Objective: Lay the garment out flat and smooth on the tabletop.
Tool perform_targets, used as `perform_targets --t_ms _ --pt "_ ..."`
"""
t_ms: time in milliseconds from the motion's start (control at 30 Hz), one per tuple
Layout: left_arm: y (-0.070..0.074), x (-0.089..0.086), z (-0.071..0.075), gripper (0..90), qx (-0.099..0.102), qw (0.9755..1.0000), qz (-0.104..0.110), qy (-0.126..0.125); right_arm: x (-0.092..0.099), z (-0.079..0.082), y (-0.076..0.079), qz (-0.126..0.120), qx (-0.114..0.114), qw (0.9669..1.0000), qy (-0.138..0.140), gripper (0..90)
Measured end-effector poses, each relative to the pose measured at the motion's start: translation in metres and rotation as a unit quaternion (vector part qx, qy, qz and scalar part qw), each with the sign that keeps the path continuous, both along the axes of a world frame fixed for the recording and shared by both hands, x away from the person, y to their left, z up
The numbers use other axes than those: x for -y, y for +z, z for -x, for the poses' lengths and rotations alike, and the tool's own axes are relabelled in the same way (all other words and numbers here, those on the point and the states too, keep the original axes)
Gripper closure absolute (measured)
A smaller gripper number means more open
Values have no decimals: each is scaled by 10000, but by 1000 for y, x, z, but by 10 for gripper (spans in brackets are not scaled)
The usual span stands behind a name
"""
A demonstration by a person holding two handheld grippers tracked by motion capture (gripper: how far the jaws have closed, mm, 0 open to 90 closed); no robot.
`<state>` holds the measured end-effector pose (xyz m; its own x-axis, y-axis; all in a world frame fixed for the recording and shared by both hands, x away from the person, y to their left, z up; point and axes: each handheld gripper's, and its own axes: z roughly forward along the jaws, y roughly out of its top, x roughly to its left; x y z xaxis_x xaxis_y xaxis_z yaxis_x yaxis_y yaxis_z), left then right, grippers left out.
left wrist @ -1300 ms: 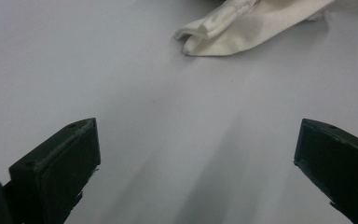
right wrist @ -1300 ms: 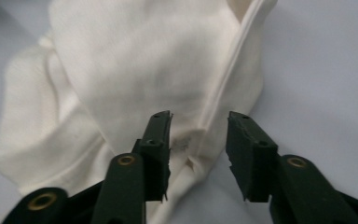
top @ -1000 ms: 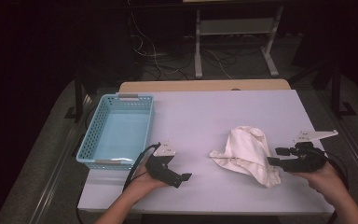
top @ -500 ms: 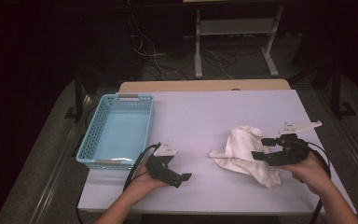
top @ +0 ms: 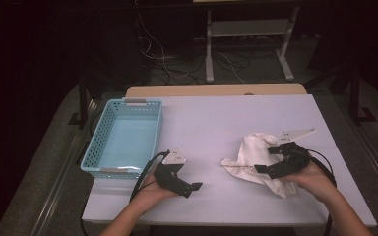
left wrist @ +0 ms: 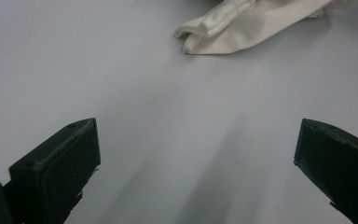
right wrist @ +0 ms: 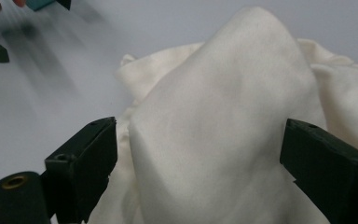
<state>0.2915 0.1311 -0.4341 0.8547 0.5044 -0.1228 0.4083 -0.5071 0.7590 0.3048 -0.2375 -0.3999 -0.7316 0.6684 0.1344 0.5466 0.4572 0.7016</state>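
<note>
Our right gripper (top: 274, 158) has slid in from the desk's right edge onto the cloth (top: 256, 156), and its jaws have just been opening. In the right gripper view they stand wide on either side of a raised fold of cloth (right wrist: 223, 130), with fabric between them but neither pad pressing on it. We judge that this sets up a grasp: the gripper is placed over the heap and only has to close.

Our left gripper (top: 177, 179) has kept its place near the front edge, just right of the basket (top: 94, 147). Its jaws are open over bare desk (left wrist: 121, 70) with nothing between them, and a folded corner of the cloth (left wrist: 214, 30) lies well ahead of them.

The cloth is cream-white, soft and crumpled. It lies in a loose heap on the right half of the desk, nearer the front edge than the back, with one narrow tail stretched toward the middle. The part under our right hand is hidden in the high view, so how far the heap runs there we can't quite tell. The basket, at the left edge, looks empty.
</note>
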Motion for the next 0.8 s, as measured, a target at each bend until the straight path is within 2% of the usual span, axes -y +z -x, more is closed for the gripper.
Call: perform_targets --t_ms 133,233,500,600,800 --pt "0 0 0 0 -2 10000 -2 1 2 -1 -1 48 60 9999 -102 236" --pt "0 0 0 0 -2 10000 3 5 5 -1 1 -29 77 9999 -76 398" --pt "0 1 0 0 0 10000 -33 4 12 -1 7 -286 128 9995 -62 751" --pt "0 1 0 0 -1 10000 -31 10 16 -1 9 -303 173 9993 -94 838" --pt "-1 1 0 0 -9 10000 -25 6 26 -3 17 -355 292 9985 -285 853"
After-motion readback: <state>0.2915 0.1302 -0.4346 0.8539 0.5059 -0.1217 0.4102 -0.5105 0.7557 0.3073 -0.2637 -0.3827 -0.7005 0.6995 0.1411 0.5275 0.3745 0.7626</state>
